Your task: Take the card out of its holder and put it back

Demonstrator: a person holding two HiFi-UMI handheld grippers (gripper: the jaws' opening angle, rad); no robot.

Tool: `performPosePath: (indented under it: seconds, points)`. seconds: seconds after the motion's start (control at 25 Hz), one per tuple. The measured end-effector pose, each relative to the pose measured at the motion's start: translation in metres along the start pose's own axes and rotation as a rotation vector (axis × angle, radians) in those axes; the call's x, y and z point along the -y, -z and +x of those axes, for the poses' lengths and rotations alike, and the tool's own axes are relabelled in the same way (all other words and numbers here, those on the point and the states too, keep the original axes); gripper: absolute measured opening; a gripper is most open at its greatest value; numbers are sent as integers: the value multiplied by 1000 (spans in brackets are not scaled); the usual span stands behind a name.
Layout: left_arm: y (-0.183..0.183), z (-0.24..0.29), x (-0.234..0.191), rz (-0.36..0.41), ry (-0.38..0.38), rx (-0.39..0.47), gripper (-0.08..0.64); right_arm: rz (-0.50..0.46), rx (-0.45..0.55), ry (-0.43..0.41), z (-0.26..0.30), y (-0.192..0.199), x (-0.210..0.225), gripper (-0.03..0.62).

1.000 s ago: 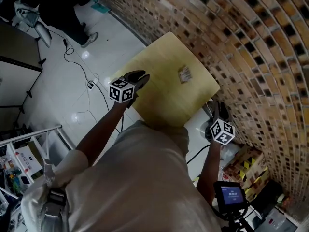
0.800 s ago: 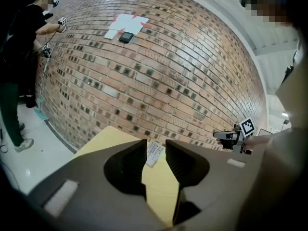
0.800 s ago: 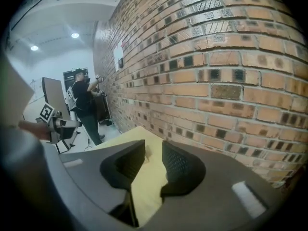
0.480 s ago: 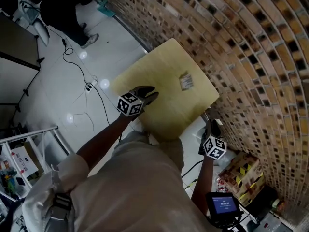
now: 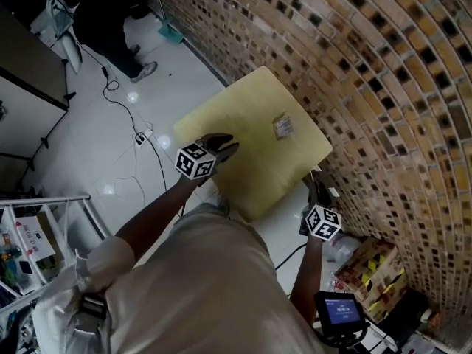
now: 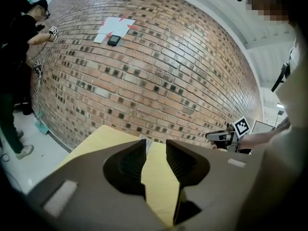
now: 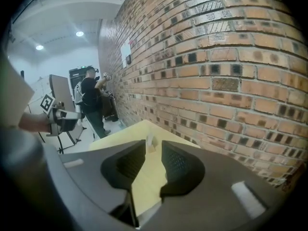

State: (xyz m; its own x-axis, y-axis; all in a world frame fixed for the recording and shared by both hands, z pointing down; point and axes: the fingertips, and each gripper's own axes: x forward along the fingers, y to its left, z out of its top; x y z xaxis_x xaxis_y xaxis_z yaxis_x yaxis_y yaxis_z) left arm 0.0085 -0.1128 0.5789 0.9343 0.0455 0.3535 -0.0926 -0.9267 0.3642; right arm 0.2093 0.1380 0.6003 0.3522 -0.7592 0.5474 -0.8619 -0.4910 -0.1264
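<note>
**Both grippers open, card ahead on the table**

Nearest, the left gripper (image 5: 230,147) hangs over the near side of the table (image 5: 243,113). Its jaws are spread, with only bare tabletop showing between them. The right gripper (image 5: 317,185) is off the table's right edge, close to the wall (image 5: 383,87). Its jaws also stand apart, have just been closing a little, and have nothing between them.

The card (image 5: 282,126) sits in its holder (image 7: 151,143) beyond both grippers, toward the far right part of the table on the wall side, well apart from either. From the left gripper it lies ahead and to the right. The right gripper points almost straight at it, so that it shows just above the jaw gap in the right gripper view. The left gripper looks slightly nearer, being already over the tabletop. The holder's long axis seems to run away from the person, roughly along the wall, though it is too small to be sure. Whether it lies flat or is propped up cannot be told.

The table is pale yellow with rounded corners and carries nothing else. The brick wall runs just behind it. Farther off, a glossy white floor (image 5: 96,146) spreads left, and another person (image 5: 110,28) in dark clothes stands at its far end.
</note>
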Motion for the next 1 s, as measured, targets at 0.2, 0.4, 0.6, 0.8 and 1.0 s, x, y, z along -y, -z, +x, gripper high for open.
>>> performPosePath:
  seconds: [0.2, 0.4, 0.6, 0.8, 1.0]
  points:
    - [4, -19, 43, 15, -1, 13, 149, 25, 66, 16, -38, -3, 6, 107]
    - [27, -41, 94, 51, 15, -14, 150, 71, 139, -62, -93, 2, -12, 106]
    - [51, -62, 148, 69, 24, -17, 152, 34, 138, -162, -147, 31, -36, 106]
    - [75, -96, 184, 67, 1, 4, 152, 60, 168, -169, -185, 51, -38, 106]
    - [108, -130, 205, 45, -50, 0, 152, 41, 190, -202, -216, 58, -48, 106]
